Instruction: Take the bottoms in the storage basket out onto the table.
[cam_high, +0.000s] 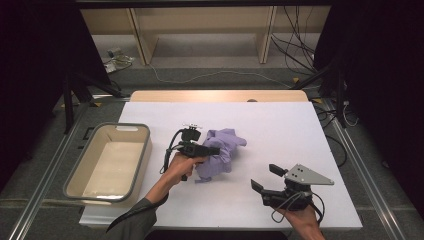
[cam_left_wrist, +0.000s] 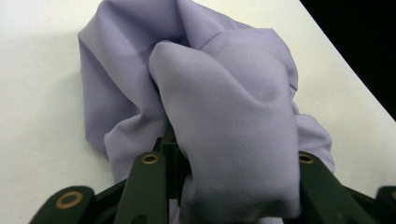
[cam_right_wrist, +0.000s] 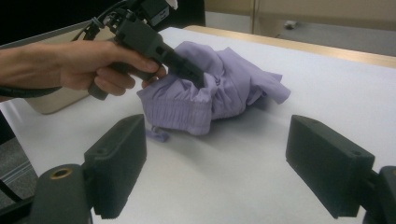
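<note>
1. Nearest the camera, at the table's (cam_high: 280, 125) front edge, the right gripper (cam_high: 265, 177) sits in the person's right hand with its jaws spread wide and nothing between them; in its own view the two black pads (cam_right_wrist: 119, 163) frame bare white table.
2. Further in, the left gripper (cam_high: 212, 150) is clamped on a bunched fold of the lilac cloth (cam_high: 222, 150). In its own view the cloth (cam_left_wrist: 224, 121) fills the gap between the jaws and bulges over them, so I take it as gripped.
3. Where the cloth is: crumpled in a heap near the middle of the white table, to the right of the tub (cam_high: 142, 150) and apart from it.
4. Step in hand, as I judge it: the first hold on the cloth is made, and the second hand waits.
5. Next move, I would guess: either lift the cloth and carry it left to the tub, or bring the right gripper in to take a free edge. Either way the limp fabric will sag and trail, so the hold has to be firm.
6. Count: one cloth, one tub, one table, two grippers.
</note>
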